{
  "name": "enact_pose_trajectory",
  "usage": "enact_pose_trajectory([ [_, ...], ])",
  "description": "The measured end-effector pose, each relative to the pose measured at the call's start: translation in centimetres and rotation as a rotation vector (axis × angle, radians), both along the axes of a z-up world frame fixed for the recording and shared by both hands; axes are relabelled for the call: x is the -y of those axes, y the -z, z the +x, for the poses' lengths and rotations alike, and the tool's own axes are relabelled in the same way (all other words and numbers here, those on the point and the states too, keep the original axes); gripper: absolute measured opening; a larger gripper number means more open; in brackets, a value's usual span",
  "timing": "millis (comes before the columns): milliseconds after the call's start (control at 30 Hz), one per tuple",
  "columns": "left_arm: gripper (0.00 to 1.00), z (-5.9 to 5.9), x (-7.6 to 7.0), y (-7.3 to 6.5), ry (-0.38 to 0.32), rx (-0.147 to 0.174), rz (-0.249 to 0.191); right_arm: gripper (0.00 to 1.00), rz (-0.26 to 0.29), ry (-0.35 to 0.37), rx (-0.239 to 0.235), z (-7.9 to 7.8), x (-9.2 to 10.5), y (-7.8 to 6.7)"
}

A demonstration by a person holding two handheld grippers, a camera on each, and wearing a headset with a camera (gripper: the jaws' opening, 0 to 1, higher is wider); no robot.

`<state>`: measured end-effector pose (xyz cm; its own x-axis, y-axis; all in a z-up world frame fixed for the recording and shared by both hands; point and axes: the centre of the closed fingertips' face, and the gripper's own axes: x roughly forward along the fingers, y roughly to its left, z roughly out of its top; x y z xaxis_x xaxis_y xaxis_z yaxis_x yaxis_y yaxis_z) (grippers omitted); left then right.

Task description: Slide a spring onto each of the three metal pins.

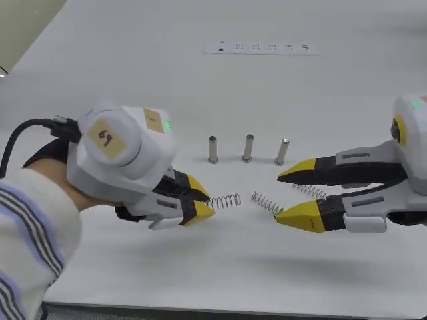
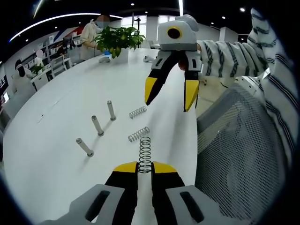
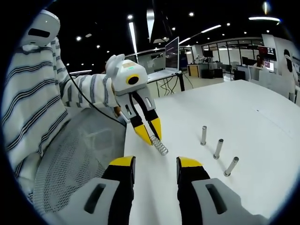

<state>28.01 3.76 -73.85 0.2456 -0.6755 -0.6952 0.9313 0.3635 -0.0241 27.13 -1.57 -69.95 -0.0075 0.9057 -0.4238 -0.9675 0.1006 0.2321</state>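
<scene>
In the middle of the frame, the left gripper (image 1: 203, 199) holds a spring (image 1: 227, 200) in its jaws. The right gripper (image 1: 279, 197) has its jaws wide, just below three pins (image 1: 247, 148).

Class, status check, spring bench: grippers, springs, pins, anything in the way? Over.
Left gripper shut on one spring. Right gripper open, near two loose springs. Three pins bare. Nothing blocking.
</scene>
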Motion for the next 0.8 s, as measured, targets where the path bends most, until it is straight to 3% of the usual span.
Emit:
enact_pose_trajectory([
  [300, 0.03, -0.4, 0.6, -0.2, 0.053, 0.009, 0.011, 0.27, 0.025, -0.021, -0.01, -0.1, -0.9, -0.2],
  [800, 0.03, -1.2, 1.6, -2.3, 0.105, 0.016, -0.066, 0.22, 0.04, -0.05, -0.033, -0.4, -1.9, 0.0],
])
